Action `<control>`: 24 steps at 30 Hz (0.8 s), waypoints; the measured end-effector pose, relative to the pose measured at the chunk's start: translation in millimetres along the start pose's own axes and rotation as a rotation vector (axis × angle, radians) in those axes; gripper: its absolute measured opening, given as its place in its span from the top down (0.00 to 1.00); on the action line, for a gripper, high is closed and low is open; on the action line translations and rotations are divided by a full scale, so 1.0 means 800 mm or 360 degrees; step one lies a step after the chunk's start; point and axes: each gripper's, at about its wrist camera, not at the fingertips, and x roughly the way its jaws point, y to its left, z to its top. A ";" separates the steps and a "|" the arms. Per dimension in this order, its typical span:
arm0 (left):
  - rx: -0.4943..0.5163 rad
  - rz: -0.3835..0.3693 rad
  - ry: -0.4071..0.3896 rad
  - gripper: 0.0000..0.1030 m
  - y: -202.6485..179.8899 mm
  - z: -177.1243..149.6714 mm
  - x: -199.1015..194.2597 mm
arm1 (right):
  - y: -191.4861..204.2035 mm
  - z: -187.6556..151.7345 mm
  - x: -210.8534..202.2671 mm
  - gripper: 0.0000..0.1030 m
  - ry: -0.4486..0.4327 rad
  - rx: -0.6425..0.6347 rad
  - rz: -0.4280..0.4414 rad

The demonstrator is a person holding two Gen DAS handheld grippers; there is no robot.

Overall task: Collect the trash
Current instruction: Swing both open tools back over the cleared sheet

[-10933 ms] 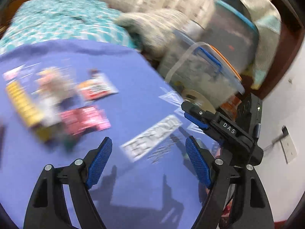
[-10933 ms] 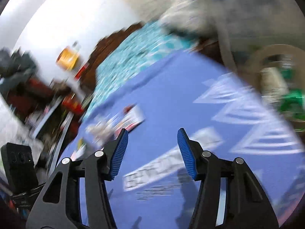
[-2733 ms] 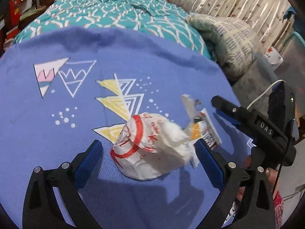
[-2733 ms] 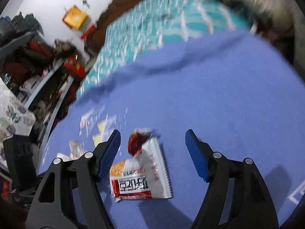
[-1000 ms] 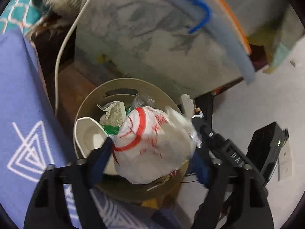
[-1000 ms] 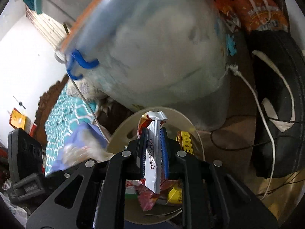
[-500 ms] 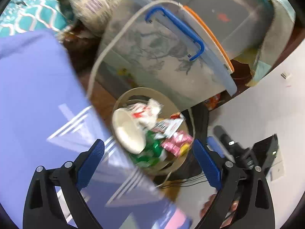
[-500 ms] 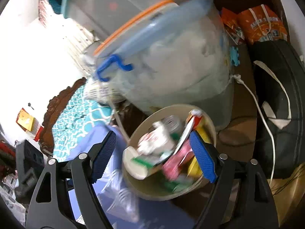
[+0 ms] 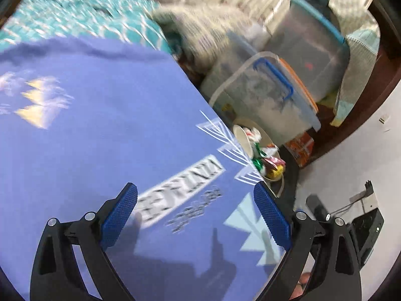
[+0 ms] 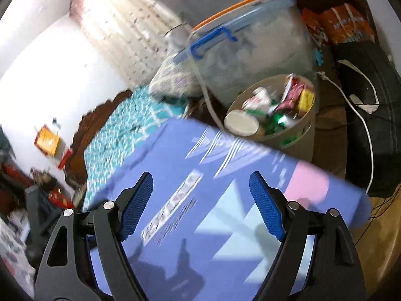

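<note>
The bin (image 10: 295, 135) stands on the floor just past the far edge of the blue cloth (image 10: 225, 200), and it is full: a white cup (image 10: 241, 123) lies on its side at the near rim, with green, pink and yellow wrappers (image 10: 290, 100) heaped beside it. In your left view the same bin (image 9: 272, 148) peeks out from behind the cloth (image 9: 100, 125) edge, cup mouth and wrappers showing.

Your left gripper (image 9: 198, 215) hangs over the cloth with its blue pads (image 9: 120, 215) spread wide and nothing between them. Your right gripper (image 10: 200, 203) is likewise spread wide and holds nothing, over the printed corner of the cloth, with the bin beyond its right finger.

Right behind the bin sits a clear tub (image 10: 250, 50) with a blue handle and an orange-rimmed lid, seen in the left view (image 9: 265, 100) too. A white cord (image 10: 361, 120) runs across the floor to the right of the bin, past a black bag (image 10: 371, 100). An orange packet (image 10: 345, 25) lies farther back. The teal bedspread (image 9: 75, 12) shows beyond the cloth, blurred.
</note>
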 end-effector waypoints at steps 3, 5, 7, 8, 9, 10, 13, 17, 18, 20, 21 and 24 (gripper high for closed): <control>0.0018 0.0078 -0.0108 0.13 0.023 -0.011 -0.049 | 0.028 -0.031 -0.013 0.22 0.0045 -0.0092 -0.0017; 0.0056 0.0159 -0.0184 0.12 0.036 -0.021 -0.081 | 0.043 -0.051 -0.021 0.22 0.0066 -0.0136 -0.0038; 0.0110 0.0245 -0.0244 0.11 0.044 -0.032 -0.106 | 0.054 -0.066 -0.030 0.22 0.0076 -0.0178 -0.0065; 0.0130 0.0280 -0.0260 0.10 0.048 -0.037 -0.113 | 0.061 -0.073 -0.034 0.22 0.0079 -0.0200 -0.0073; 0.0148 0.0306 -0.0269 0.10 0.051 -0.040 -0.119 | 0.067 -0.078 -0.039 0.22 0.0078 -0.0219 -0.0080; 0.0171 0.0335 -0.0277 0.10 0.054 -0.046 -0.125 | 0.073 -0.080 -0.043 0.21 0.0071 -0.0234 -0.0085; 0.0228 0.0385 -0.0295 0.09 0.056 -0.054 -0.137 | 0.093 -0.088 -0.061 0.15 0.0045 -0.0257 -0.0078; 0.0280 0.0432 -0.0346 0.09 0.057 -0.061 -0.154 | 0.117 -0.094 -0.078 0.14 0.0025 -0.0282 -0.0033; 0.0287 0.0445 -0.0361 0.09 0.058 -0.063 -0.159 | 0.121 -0.095 -0.081 0.13 0.0021 -0.0294 -0.0022; 0.0304 0.0478 -0.0395 0.09 0.059 -0.064 -0.168 | 0.127 -0.093 -0.083 0.11 0.0018 -0.0307 0.0000; 0.0309 0.0488 -0.0407 0.08 0.059 -0.065 -0.172 | 0.130 -0.094 -0.084 0.11 0.0018 -0.0311 0.0015; 0.0323 0.0513 -0.0419 0.08 0.060 -0.067 -0.179 | 0.131 -0.096 -0.082 0.11 0.0022 -0.0306 0.0044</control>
